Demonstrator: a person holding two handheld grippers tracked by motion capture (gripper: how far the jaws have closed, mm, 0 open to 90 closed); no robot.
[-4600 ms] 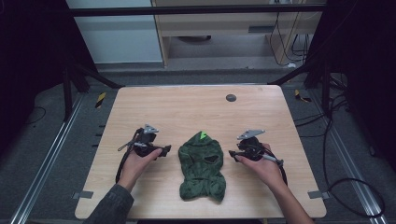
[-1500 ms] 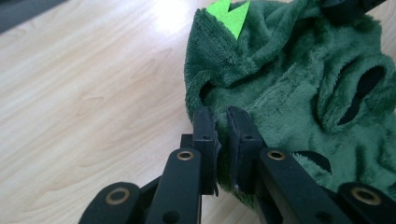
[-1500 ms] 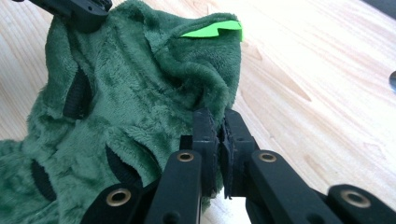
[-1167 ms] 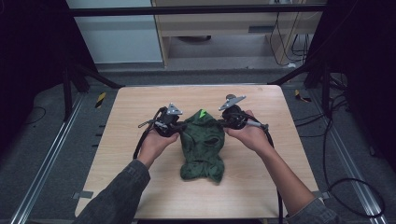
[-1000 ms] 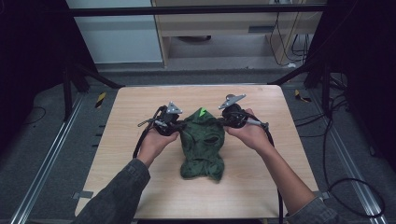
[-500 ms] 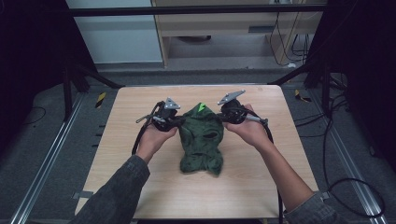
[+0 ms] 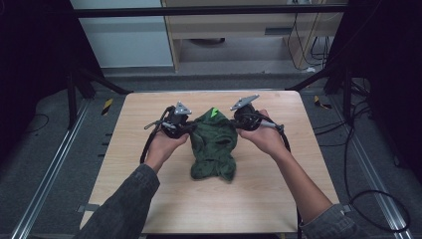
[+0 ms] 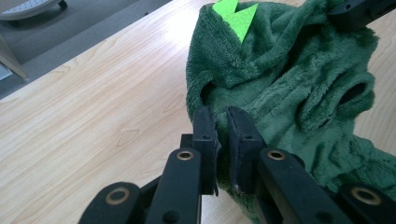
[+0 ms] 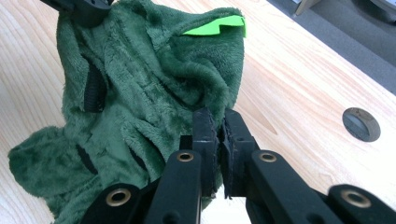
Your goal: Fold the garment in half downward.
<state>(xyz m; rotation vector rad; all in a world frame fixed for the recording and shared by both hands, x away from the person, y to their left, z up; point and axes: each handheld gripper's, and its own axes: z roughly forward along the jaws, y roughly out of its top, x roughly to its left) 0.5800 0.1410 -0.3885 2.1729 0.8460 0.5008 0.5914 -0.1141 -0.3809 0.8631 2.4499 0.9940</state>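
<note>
Both claws pinch the dark green fleecy garment at mid-table.

I have the left claw (image 8: 217, 119) closed on one edge of the dark green fleecy garment (image 7: 214, 144) and the right claw (image 9: 215, 122) closed on the opposite edge. It lies rumpled on the pale wooden table (image 7: 139, 129), its upper end seemingly raised a little between my hands, bright green zigzag tag (image 8: 236, 16) at the far end. A dark round table grommet (image 9: 360, 124) sits well beyond.
</note>
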